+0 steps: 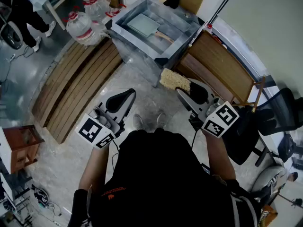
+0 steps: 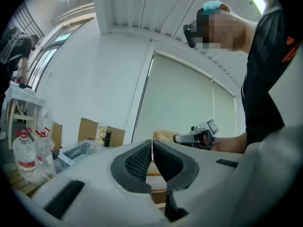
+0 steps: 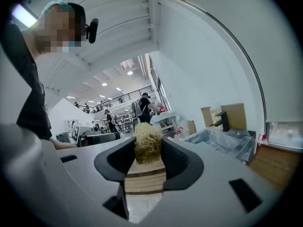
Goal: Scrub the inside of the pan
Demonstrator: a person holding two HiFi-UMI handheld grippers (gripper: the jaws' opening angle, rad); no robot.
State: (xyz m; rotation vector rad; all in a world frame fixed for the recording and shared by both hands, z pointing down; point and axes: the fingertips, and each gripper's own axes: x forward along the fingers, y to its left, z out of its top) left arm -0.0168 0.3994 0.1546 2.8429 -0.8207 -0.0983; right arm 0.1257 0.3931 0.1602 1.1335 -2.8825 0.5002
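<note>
Right gripper (image 1: 183, 88) pinches scrubber (image 1: 173, 78) crosswise; apparent pan (image 1: 146, 24) handle points right.

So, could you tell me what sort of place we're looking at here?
Probably a workshop or lab hall, not a home kitchen: a steel sink stands on the floor, water jugs beside it, and a railed mezzanine behind.

- left gripper (image 2: 152, 144) and right gripper (image 3: 147, 142): off-white shells, black ribbed pads
- marker cubes (image 1: 96, 131): black-and-white square pattern
- scrubber (image 3: 147, 149): straw yellow, kinda stringy looking
- sink (image 1: 129, 34): dull silver steel
- pan (image 1: 144, 25): pale grey-green, with a light wood-tone handle
- water bottles (image 1: 79, 26): clear, with red caps and red labels
- slatted platform (image 1: 75, 89): brown wood, striped plank by plank
- floor (image 1: 151, 103): pale grey, faintly marbled
- shirt (image 1: 161, 174): black, with a small orange print
</note>
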